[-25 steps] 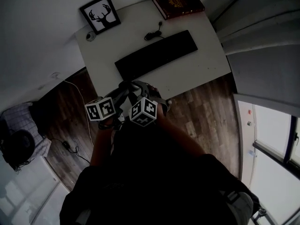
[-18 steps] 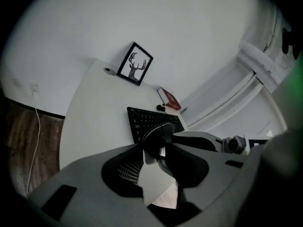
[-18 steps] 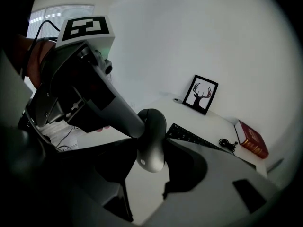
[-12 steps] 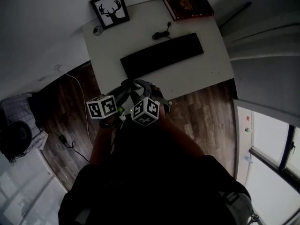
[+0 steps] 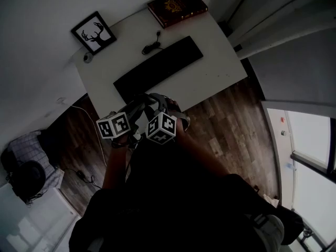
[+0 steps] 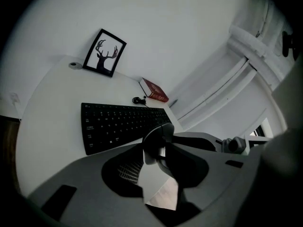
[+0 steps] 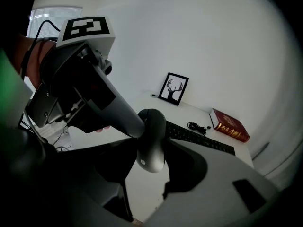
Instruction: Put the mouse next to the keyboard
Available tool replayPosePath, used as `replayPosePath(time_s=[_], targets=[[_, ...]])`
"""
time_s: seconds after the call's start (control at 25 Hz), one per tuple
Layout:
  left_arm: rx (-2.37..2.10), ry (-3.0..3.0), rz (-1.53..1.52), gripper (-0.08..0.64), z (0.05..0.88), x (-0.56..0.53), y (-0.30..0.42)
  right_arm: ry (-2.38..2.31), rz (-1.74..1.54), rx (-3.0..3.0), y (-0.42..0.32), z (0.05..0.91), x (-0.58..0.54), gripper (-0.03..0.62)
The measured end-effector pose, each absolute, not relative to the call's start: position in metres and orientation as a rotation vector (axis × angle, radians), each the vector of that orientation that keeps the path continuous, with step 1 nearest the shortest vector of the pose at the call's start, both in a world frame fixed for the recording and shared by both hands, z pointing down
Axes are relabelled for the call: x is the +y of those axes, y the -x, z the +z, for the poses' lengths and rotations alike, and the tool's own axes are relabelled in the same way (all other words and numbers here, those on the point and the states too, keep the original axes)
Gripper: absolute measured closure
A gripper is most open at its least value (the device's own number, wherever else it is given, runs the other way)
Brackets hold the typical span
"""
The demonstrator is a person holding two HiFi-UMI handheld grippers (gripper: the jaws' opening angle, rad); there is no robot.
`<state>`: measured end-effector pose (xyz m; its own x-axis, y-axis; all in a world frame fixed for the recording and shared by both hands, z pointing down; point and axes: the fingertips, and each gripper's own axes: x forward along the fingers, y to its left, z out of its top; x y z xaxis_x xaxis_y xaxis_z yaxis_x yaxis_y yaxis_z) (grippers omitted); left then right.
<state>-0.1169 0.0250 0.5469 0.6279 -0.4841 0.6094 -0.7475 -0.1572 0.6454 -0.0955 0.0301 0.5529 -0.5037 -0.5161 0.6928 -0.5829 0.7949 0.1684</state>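
Observation:
A grey mouse (image 7: 151, 145) hangs in the air between both grippers, just in front of the white table's (image 5: 210, 77) near edge. My right gripper (image 7: 152, 157) is shut on its sides. My left gripper (image 6: 158, 148) grips the same mouse (image 6: 159, 135) from the other side, and one of its fingers (image 7: 113, 105) reaches in from the upper left. In the head view the two grippers (image 5: 144, 103) (image 5: 165, 106) meet at the mouse (image 5: 157, 100). The black keyboard (image 5: 157, 62) lies slantwise in the middle of the table, well beyond the mouse.
A red book (image 5: 177, 7) lies at the table's far right corner, with a coiled black cable (image 5: 151, 46) beside the keyboard's far edge. A framed deer picture (image 5: 94, 33) leans on the wall, a small round object (image 5: 87, 57) beside it. Wooden floor (image 5: 220, 125) surrounds the table.
The head view has swung, so the table sits further left and up in the picture. Both grippers stay together on the mouse in the same place.

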Motion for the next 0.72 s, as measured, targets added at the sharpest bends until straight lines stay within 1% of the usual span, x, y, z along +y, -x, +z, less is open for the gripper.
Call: replayPosePath(time_s=[0.36,0.72], targets=[[-1.002,-1.872,0.384,0.416,0.541,0.012,0.052,-0.888,0.113,-2.237,0.029,0.547,0.018,0.393],[-0.928,-1.930,0.373,0.416,0.528,-0.001,-0.019,-0.999,0.104,-2.200,-0.036,0.537,0.005,0.393]])
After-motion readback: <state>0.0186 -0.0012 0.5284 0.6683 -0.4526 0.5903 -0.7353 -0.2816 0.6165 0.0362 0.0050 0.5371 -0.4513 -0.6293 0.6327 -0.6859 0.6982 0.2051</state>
